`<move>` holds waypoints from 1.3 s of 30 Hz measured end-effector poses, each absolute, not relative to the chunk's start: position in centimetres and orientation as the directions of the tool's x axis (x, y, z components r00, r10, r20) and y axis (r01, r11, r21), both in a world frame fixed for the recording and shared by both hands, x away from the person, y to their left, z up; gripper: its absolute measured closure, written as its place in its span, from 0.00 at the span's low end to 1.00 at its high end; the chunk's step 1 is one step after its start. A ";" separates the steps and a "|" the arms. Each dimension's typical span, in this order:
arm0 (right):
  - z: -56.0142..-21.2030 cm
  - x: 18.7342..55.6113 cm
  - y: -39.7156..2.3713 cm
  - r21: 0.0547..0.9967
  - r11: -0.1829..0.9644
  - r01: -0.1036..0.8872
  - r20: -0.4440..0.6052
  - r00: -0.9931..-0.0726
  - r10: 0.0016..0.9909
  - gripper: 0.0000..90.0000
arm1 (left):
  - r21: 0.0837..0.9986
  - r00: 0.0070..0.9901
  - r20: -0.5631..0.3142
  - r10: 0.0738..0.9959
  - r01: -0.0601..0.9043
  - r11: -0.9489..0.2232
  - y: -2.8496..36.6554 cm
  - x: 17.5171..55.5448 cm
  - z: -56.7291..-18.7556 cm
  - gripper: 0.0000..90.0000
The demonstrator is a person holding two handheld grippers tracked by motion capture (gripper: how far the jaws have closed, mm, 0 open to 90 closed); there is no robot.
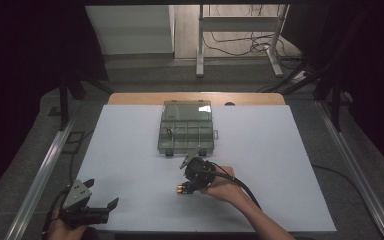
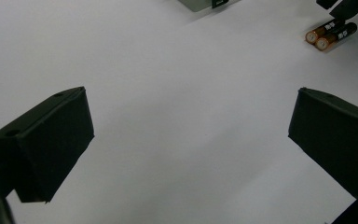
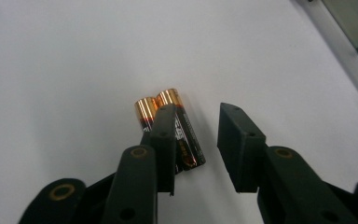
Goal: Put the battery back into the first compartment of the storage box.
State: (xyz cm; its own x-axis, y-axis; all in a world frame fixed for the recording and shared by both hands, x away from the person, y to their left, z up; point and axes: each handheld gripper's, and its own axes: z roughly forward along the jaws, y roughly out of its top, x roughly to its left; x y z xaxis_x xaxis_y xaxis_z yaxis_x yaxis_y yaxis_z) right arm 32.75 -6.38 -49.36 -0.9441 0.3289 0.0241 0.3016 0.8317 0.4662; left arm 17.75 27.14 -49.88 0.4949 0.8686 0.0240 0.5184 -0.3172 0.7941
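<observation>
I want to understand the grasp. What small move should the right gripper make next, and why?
Probably shift the right gripper sideways over the batteries. Its jaws stand apart, and one jaw lies over the pair instead of beside it, so closing now would likely miss.

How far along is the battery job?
Done: one small item already sits in the organizer box. In hand: right claw is down over the two batteries, jaws not yet clamped on one. Left: grip, carry both to the box. Left claw idles open.
</observation>
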 end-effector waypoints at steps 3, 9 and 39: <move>-49.6 32.9 -6.2 0.457 0.835 0.306 0.030 -0.944 0.329 0.78 | 0.794 0.496 0.025 0.868 0.518 -0.319 27.1 17.7 -49.9 0.01; -50.4 33.2 -5.7 0.433 0.849 0.304 0.030 -0.946 0.323 0.80 | 0.793 0.497 0.027 0.868 0.517 -0.321 27.1 17.8 -49.9 0.01; -48.8 34.3 -6.5 0.487 0.808 0.332 0.014 -0.928 0.373 0.85 | 0.796 0.495 0.016 0.869 0.520 -0.310 27.2 17.8 -49.9 0.01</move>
State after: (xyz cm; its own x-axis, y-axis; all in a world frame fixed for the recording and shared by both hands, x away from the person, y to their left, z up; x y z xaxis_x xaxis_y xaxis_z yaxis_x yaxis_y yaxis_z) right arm 34.35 -6.52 -48.80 -0.9278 0.3729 0.0142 0.3322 0.8080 0.4866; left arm 17.76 27.24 -49.88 0.4951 0.8687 0.0156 0.5197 -0.3105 0.7959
